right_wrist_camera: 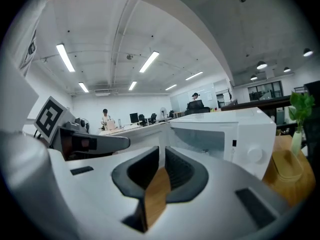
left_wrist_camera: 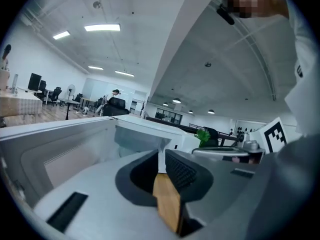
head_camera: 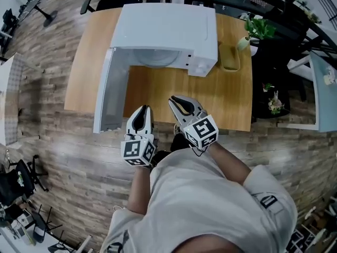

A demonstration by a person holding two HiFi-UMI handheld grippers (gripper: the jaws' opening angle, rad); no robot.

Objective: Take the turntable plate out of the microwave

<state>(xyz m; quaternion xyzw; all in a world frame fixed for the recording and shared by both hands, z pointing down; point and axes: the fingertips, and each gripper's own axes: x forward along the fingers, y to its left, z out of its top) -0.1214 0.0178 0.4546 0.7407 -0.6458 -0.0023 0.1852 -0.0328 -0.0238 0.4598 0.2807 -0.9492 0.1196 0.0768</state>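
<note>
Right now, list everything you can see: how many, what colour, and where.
table: one, wooden, in front of the person
microwave: one, white, on the table's far side, with its door swung open to the left
turntable plate: one, clear glass, inside the microwave
tray: one, tan, on the table right of the microwave
plant: one, green, in a pale vase at the table's far right corner
floor: wood planks, all around
left gripper: white with dark pads, over the table's near edge, jaws a narrow gap apart, empty
right gripper: same colours, beside the left one, jaws a narrow gap apart, empty
</note>
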